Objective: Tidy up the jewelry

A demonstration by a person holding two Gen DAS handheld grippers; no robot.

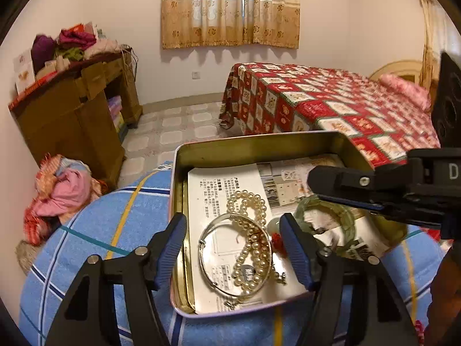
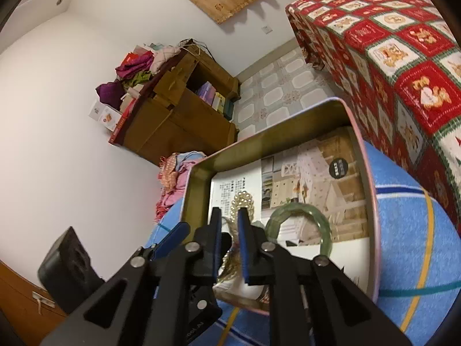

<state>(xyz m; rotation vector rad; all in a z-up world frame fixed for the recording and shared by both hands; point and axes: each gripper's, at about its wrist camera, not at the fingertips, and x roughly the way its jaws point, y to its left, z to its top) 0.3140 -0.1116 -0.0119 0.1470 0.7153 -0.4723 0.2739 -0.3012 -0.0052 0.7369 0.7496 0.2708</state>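
Two tools over one tin, two bangles.

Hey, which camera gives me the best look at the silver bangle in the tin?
The left wrist view. There the silver bangle lies in plain sight, its whole ring visible in the tin, with the pearl necklace draped across it. In the right wrist view the right gripper blocks that spot, so the bangle cannot be made out.

Right tongs hide most of pearl necklace; green bangle partly hidden.
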